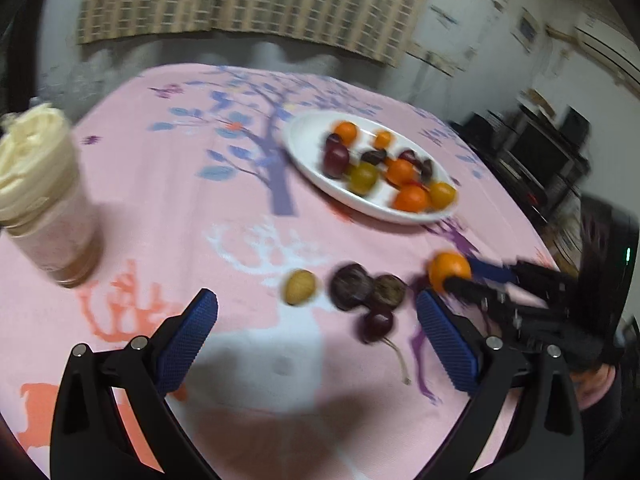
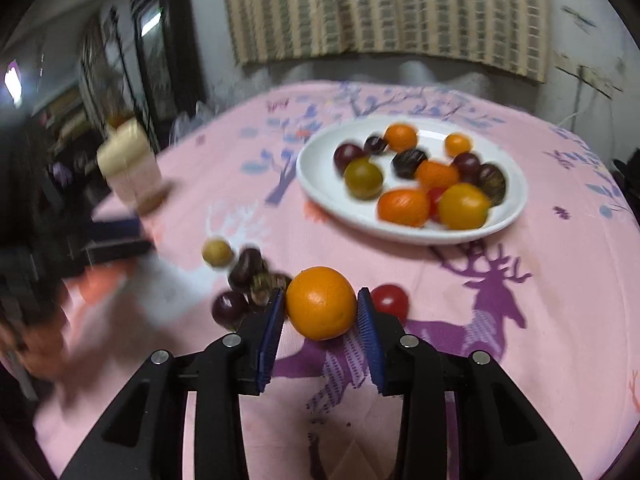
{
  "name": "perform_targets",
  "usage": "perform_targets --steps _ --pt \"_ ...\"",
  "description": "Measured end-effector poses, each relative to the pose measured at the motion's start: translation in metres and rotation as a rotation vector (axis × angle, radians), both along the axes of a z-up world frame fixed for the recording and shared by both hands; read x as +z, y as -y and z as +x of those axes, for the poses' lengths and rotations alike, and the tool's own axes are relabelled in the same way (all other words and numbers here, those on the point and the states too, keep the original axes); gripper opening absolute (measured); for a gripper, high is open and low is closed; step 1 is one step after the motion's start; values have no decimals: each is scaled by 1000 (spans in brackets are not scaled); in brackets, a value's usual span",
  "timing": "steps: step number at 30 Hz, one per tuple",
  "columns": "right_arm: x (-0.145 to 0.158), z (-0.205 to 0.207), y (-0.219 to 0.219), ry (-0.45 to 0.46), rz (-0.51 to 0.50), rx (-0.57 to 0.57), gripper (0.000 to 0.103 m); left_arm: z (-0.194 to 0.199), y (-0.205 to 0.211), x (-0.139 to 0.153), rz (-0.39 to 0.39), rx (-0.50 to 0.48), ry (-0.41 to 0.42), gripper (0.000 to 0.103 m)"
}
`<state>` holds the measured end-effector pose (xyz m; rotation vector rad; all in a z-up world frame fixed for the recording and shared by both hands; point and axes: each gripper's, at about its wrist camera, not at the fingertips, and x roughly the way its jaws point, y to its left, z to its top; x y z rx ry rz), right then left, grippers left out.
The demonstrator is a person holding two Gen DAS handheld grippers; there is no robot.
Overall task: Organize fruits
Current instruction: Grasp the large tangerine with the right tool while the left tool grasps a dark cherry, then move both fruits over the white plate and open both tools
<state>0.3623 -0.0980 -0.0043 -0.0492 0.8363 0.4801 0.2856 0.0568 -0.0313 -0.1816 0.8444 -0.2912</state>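
My right gripper (image 2: 321, 300) is shut on an orange fruit (image 2: 321, 303); the fruit also shows in the left wrist view (image 1: 449, 270), held just above the cloth. A white plate (image 2: 320, 184) beyond it holds several orange, yellow and dark fruits; it also shows in the left wrist view (image 1: 308, 152). My left gripper (image 1: 316, 312) is open and empty. Loose on the cloth between its fingers lie a yellow fruit (image 1: 299, 287), two dark fruits (image 1: 351, 286) and a cherry (image 1: 378, 325) with a stem. A red tomato (image 2: 390, 300) lies just past the right finger.
A jar (image 1: 44, 196) with a cream-coloured top stands at the table's left. The round table has a pink cloth (image 1: 180, 200) with tree and deer prints. Dark furniture stands beyond the table's right edge.
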Motion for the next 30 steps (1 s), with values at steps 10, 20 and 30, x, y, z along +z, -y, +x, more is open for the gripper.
perform_targets --steps 10,20,30 --pt "6 -11 6 6 31 -6 38 8 46 -37 25 -139 -122 50" --pt "8 -12 7 13 35 -7 38 16 53 -44 47 -119 -127 33" --pt "9 -15 8 7 54 -1 38 0 59 -29 39 -154 -94 30"
